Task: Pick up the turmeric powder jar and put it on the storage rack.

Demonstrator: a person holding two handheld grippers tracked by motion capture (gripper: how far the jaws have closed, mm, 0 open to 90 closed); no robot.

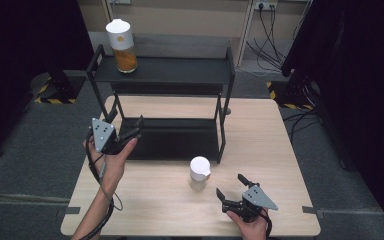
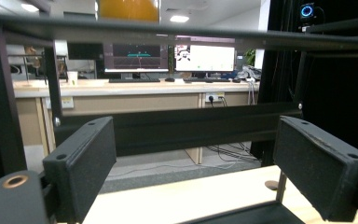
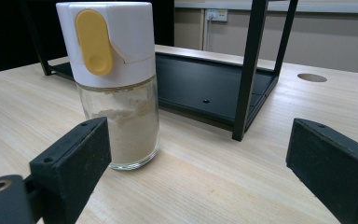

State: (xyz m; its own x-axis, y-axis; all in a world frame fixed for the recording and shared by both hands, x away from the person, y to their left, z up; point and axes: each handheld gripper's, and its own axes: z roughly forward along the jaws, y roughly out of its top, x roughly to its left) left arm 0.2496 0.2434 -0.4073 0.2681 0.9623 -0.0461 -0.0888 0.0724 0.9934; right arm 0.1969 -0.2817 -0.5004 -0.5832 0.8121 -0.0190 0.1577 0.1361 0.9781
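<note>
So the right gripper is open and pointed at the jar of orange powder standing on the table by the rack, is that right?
Not quite. The jar in front of the open right gripper holds pale, off-white powder, as the right gripper view shows. It stands on the table by the rack. The orange-filled jar sits on the rack's top shelf.

We see soft, even light on the table, dark corners, and bright ceiling lamps far off, slightly blurry.
</note>
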